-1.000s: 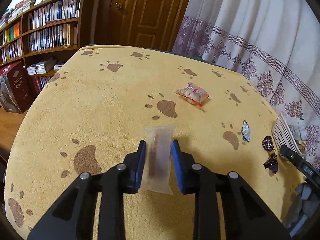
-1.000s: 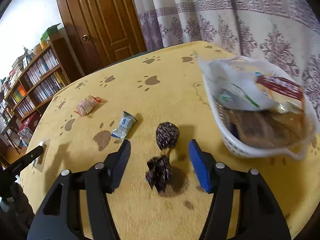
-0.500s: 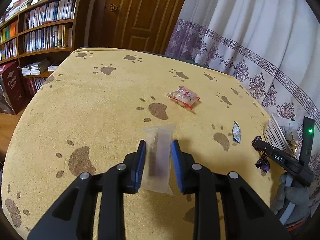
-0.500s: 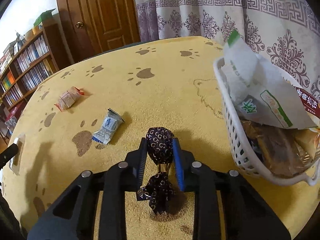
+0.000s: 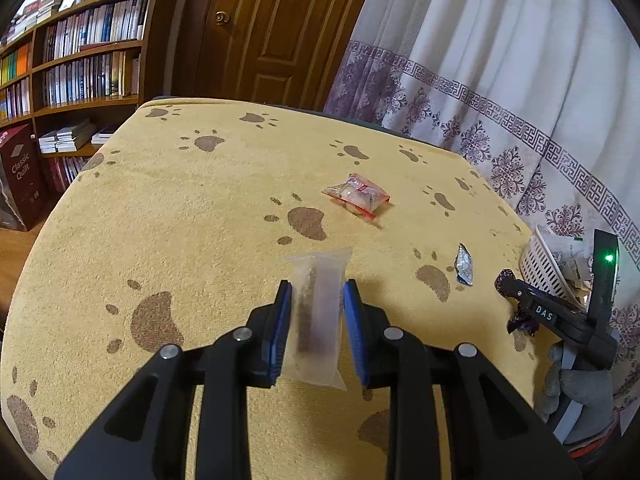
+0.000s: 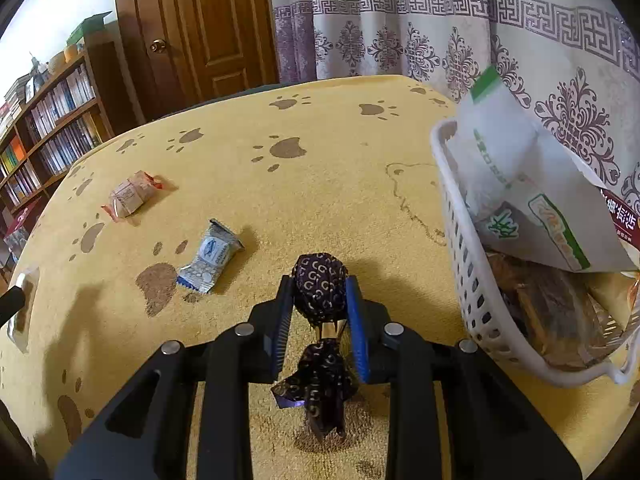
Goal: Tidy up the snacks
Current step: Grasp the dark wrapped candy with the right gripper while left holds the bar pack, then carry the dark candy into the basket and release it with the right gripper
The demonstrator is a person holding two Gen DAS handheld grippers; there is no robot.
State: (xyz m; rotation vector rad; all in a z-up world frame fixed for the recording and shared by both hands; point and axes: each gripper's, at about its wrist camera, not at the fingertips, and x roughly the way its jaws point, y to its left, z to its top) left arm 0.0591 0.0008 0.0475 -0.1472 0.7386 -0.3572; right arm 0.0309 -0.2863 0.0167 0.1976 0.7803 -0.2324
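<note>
My left gripper [image 5: 316,300] is shut on a clear packet with a brown stick inside [image 5: 316,316], held just above the yellow paw-print cloth. In the right wrist view my right gripper [image 6: 320,296] is shut on a dark purple twist-wrapped candy [image 6: 319,286], its tail [image 6: 320,380] trailing between the fingers. The right gripper [image 5: 505,282] also shows at the right edge of the left wrist view, held by a gloved hand [image 5: 576,400]. A white basket [image 6: 472,280] full of snack packs stands just right of the candy.
On the cloth lie a red-and-white snack packet [image 5: 357,196] [image 6: 130,199] and a blue-and-silver packet [image 6: 212,256] [image 5: 465,265]. The white basket [image 5: 538,264] sits at the table's right edge by the curtain. A bookshelf and a wooden door stand behind.
My right gripper moved forward over the purple candy and shut on it; a second ago its jaws stood wide open. The left gripper kept still with its packet.
</note>
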